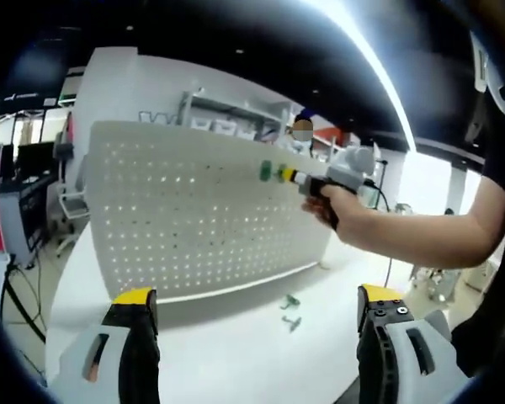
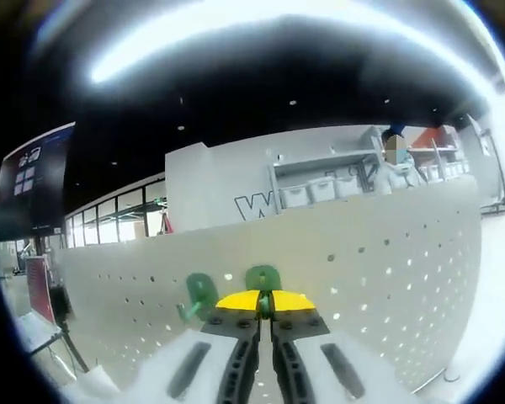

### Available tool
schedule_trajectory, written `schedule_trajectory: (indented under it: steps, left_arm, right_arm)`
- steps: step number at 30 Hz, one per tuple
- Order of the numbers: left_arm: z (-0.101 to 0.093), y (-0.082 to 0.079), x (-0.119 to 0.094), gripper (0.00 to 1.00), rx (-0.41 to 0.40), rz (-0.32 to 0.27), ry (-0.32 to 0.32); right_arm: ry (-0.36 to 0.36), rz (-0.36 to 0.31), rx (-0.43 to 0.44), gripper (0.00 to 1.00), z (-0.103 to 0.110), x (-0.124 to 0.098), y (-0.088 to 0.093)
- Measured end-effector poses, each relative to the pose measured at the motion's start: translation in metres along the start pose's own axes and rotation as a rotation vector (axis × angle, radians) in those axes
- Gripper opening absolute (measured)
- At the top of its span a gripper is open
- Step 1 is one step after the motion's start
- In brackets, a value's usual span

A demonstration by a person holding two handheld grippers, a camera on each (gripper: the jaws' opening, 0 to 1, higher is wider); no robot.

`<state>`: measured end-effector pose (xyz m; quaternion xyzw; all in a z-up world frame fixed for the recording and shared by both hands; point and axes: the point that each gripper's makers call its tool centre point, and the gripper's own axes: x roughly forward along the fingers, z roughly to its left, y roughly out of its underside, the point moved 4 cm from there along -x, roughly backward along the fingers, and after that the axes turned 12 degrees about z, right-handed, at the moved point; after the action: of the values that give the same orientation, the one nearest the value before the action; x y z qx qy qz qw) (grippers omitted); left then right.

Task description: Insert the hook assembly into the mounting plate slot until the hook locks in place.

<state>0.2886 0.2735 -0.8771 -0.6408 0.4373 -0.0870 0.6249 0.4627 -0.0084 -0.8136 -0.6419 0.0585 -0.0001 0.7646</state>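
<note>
Yellow-tipped jaws of the left gripper (image 1: 257, 307) rise wide apart and empty at the near edge of a white table (image 1: 210, 353). Beyond them stands an upright white pegboard (image 1: 185, 227), the mounting plate. In the right gripper view, the right gripper (image 2: 265, 300) has its jaws nearly together, pinching a green hook (image 2: 263, 277) against the board's upper part. A second green hook (image 2: 199, 295) sits on the board just to its left. Whether the held hook has locked cannot be told; insertion looks underway. Two more small green hooks (image 1: 291, 311) lie loose on the table near the board's base. Nothing blocks the board.
</note>
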Motion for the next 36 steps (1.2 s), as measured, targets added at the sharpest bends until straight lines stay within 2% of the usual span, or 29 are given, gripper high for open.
schedule_trajectory:
  steps: [5,10,15,20,28,31,36]
  left_arm:
    - [0.004,0.008,-0.003,1.00,-0.023,0.013,-0.015]
    - [0.003,0.014,-0.003,1.00,-0.026,0.027,-0.022]
    - [0.002,0.014,-0.006,1.00,-0.027,0.019,-0.024]
    - [0.004,0.013,-0.006,1.00,-0.026,0.019,-0.024]
    - [0.002,0.010,-0.006,1.00,-0.011,0.017,-0.019]
    - [0.000,0.012,-0.004,1.00,-0.012,0.024,-0.009]
    - [-0.001,0.016,-0.003,1.00,-0.012,0.032,-0.004]
  right_arm:
    - [-0.003,0.004,0.011,0.01,0.000,-0.002,0.000]
    - [-0.001,0.020,-0.024,0.01,0.001,-0.001,-0.001]
    - [0.015,0.041,-0.051,0.04,-0.001,-0.002,0.001]
    - [0.012,0.063,-0.042,0.07,-0.002,-0.002,0.003]
    - [-0.007,0.021,-0.023,0.16,-0.001,-0.013,-0.019]
    - [-0.026,-0.003,-0.015,0.17,-0.002,-0.021,-0.030]
    - [-0.071,0.019,-0.023,0.20,-0.004,-0.033,-0.036]
